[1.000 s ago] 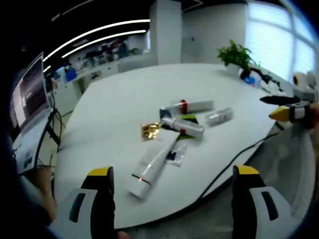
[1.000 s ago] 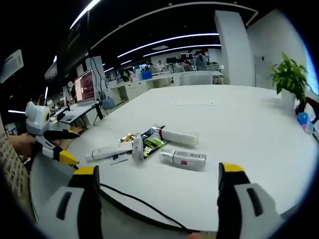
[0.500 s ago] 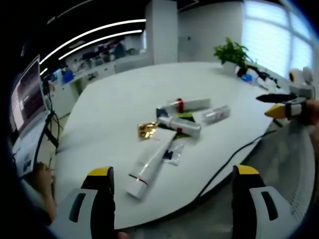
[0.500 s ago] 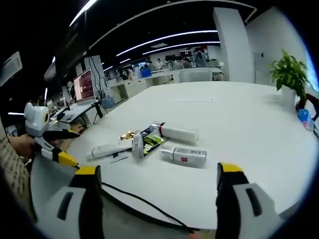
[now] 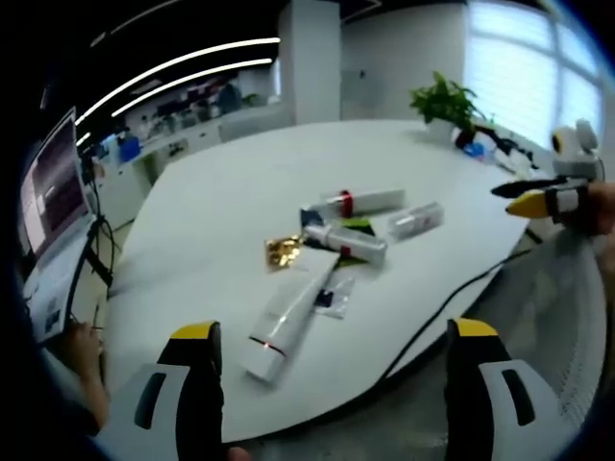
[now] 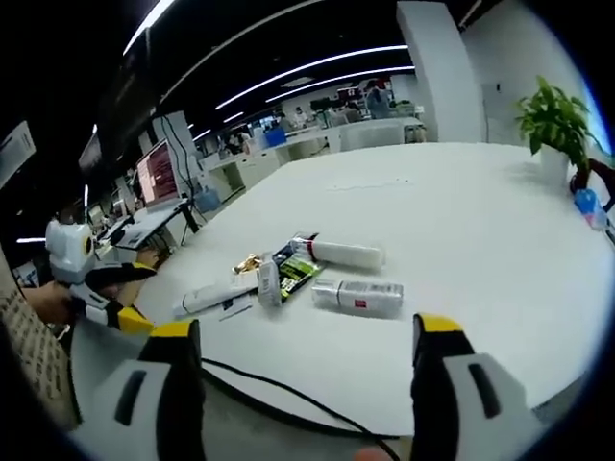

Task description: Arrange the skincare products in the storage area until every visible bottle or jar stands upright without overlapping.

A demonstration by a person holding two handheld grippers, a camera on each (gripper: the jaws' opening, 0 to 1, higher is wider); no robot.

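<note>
Nothing shifted, tubes [image 5: 327, 259] lying flat on table [image 5: 221, 202], beyond both wide-spread tongs [image 5: 332, 384]

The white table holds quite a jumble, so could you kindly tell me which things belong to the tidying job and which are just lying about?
Belong to the job:
- long white tube, lying flat
- white bottle with red band, lying flat
- clear bottle, lying flat
- white bottle lying over a green packet

Just lying about:
- gold wrapper
- black cable
- potted plant
- monitor

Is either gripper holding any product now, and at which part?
Nothing is held. The left gripper and right gripper are open, short of the tubes lying on the table.
</note>
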